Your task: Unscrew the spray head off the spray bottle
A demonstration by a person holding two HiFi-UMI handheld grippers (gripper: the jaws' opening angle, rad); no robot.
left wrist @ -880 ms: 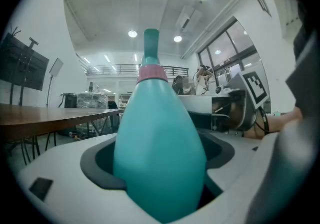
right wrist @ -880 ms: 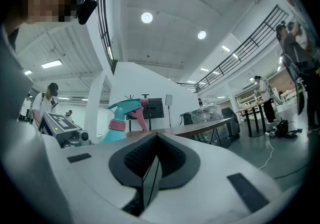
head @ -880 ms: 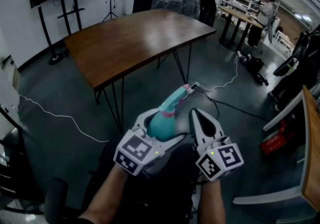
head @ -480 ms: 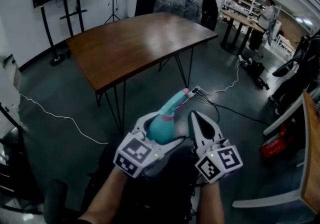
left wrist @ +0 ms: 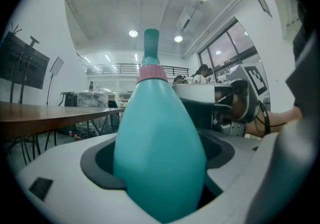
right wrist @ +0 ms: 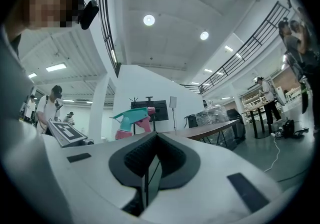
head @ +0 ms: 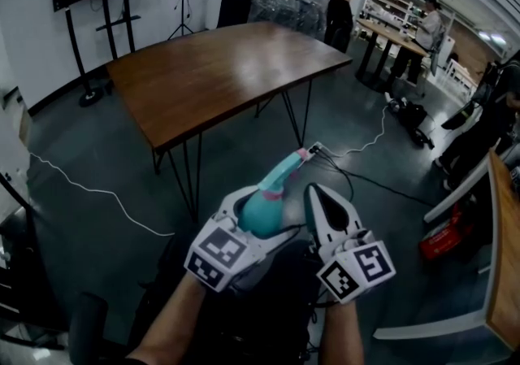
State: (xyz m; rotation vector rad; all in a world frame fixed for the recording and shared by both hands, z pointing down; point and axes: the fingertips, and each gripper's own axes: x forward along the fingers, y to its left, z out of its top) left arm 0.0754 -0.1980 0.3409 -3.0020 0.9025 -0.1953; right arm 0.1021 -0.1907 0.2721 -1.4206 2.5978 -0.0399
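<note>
My left gripper is shut on the body of a teal spray bottle, which tilts up and away to the right. Its pink collar and the teal spray head with a pink trigger stick out beyond the jaws. In the left gripper view the bottle fills the gap between the jaws. My right gripper hangs just right of the bottle, shut and empty, its pads closed together. From the right gripper view the spray head shows off to the left.
A brown wooden table on thin black legs stands ahead. White cables and a power strip lie on the dark floor. Another tabletop edge is at the right. A person stands by far tables.
</note>
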